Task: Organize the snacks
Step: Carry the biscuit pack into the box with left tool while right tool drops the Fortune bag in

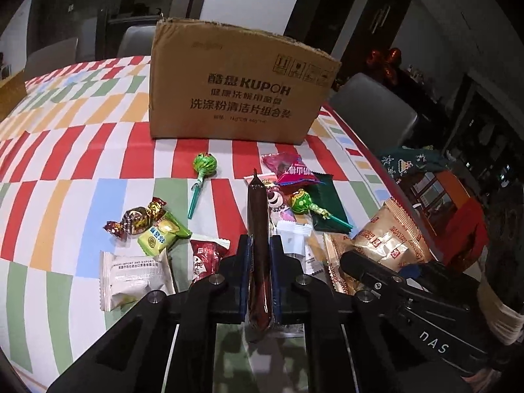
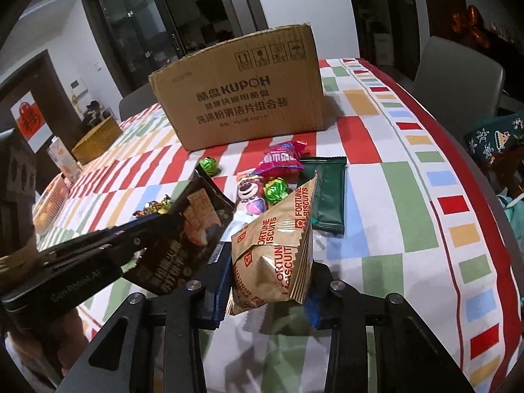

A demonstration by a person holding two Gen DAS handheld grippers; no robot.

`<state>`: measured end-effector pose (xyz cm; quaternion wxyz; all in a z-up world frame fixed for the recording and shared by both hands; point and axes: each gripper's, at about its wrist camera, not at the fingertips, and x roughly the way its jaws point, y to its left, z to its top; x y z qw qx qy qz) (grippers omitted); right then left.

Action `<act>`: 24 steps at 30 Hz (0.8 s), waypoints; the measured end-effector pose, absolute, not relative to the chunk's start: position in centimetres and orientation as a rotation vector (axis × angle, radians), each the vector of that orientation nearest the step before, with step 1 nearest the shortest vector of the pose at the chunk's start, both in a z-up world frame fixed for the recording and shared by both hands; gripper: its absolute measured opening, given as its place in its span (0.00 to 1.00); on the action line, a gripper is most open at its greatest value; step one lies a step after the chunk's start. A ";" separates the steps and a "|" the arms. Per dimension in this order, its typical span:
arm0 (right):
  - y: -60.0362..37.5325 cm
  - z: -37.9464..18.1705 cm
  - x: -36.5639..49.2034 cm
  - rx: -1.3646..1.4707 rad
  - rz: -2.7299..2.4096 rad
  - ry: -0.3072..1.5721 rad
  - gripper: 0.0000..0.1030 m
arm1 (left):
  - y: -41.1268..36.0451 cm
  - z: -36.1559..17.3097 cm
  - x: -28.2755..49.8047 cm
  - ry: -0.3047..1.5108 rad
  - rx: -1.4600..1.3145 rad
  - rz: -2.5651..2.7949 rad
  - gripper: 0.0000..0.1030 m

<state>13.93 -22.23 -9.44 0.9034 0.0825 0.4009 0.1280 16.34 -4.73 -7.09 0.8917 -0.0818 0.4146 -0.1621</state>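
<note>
Left gripper [image 1: 260, 258]: clenched on the dark brown sausage stick [image 1: 258, 229].
Right gripper [image 2: 267, 290]: grasping the golden foil biscuit bag [image 2: 278, 245].

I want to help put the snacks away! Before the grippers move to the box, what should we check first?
1. Left gripper shut on the dark snack pack: ok.
2. Right gripper shut on the Fortune Biscuits bag: ok.
3. Cardboard box upright on the tablecloth, straight ahead: ok.
4. Box top open and room inside: cannot tell, only its side shows.
5. Grippers apart from each other: not ok, they sit very close and could bump.
6. Loose snacks like the green lollipop lie in the path, so lift high first: not ok.
</note>
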 end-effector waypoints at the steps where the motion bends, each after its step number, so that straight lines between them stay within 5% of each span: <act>1: -22.2 -9.2 13.8 0.172 0.268 0.823 0.37 | -4.8 -6.7 16.1 0.849 -0.162 -0.333 0.12; 24: -20.0 -4.0 15.3 0.115 0.341 0.714 0.37 | -2.9 -0.5 15.9 0.666 -0.133 -0.299 0.12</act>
